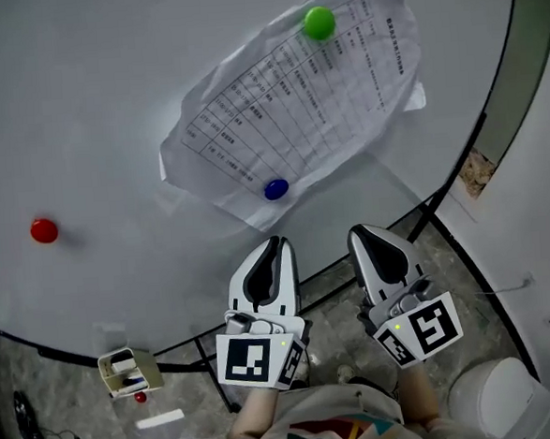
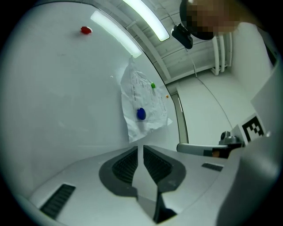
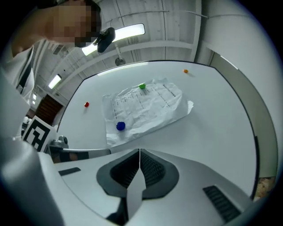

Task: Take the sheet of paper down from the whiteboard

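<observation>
A crumpled printed sheet of paper (image 1: 295,109) hangs on the whiteboard (image 1: 99,114), held by a green magnet (image 1: 318,22) at its top and a blue magnet (image 1: 276,189) at its lower edge. My left gripper (image 1: 277,245) points at the board just below the blue magnet, apart from the paper, its jaws a narrow slit apart with nothing between them. My right gripper (image 1: 361,234) stands beside it to the right, jaws shut and empty. The left gripper view shows the paper (image 2: 143,103) and blue magnet (image 2: 141,114) ahead; the right gripper view shows the paper (image 3: 143,108) too.
A red magnet (image 1: 44,230) sits alone on the board at the left, and a small orange one (image 3: 185,70) near the far edge. Below the board are a small box of markers (image 1: 126,370), the board's dark frame (image 1: 443,202) and a white bin (image 1: 499,395).
</observation>
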Demonstrator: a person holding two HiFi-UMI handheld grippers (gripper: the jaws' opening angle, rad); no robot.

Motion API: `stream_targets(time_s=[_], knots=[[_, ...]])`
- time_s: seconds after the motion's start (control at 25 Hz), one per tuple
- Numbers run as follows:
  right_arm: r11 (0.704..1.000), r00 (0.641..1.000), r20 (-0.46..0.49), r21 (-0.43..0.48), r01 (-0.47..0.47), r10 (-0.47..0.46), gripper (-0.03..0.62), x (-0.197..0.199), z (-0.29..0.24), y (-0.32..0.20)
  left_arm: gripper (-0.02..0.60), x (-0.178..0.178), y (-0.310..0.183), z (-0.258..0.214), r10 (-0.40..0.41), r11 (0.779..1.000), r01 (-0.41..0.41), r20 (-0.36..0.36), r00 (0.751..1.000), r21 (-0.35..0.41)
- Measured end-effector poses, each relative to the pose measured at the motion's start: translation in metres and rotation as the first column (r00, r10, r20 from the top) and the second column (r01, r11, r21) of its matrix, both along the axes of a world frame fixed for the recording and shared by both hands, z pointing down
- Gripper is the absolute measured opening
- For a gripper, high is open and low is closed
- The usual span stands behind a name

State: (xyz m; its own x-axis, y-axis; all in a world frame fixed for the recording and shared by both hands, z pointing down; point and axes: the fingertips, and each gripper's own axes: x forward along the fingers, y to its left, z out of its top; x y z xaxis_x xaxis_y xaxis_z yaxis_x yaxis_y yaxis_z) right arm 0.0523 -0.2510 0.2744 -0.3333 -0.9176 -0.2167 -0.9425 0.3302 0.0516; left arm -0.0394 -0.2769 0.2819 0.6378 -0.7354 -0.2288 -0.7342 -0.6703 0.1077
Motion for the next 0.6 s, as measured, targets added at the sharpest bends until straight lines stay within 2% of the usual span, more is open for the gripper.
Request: stream_targets(time_s=[0.12, 0.28, 0.48, 0.6], knots=[[0.993, 0.993, -0.008, 0.008, 0.116, -0.116, 0.015, -0.005, -0.003, -0.005, 0.150, -0.003, -0.002, -0.003, -0.089, 0.996, 0.089, 0.000, 0.996, 0.003], [0.965, 0.965, -0.019, 0.029, 0.261, -0.260, 0.015, -0.019, -0.006, -0.009, 0.153, -0.016, -0.007, -0.008, -0.226, 0.974, 0.226, -0.010, 0.974, 0.017], [0.923, 0.924, -0.062, 0.054, 0.380, -0.377, 0.015, -0.035, -0.013, -0.001, 0.153, -0.017, -0.008, -0.008, -0.280, 0.960, 0.280, 0.014, 0.960, 0.005], [0.906, 0.908, -0.081, 0.078, 0.417, -0.411, 0.015, -0.039, -0.021, 0.004, 0.153, -0.017, -0.008, -0.009, -0.279, 0.960, 0.279, -0.015, 0.960, -0.014]])
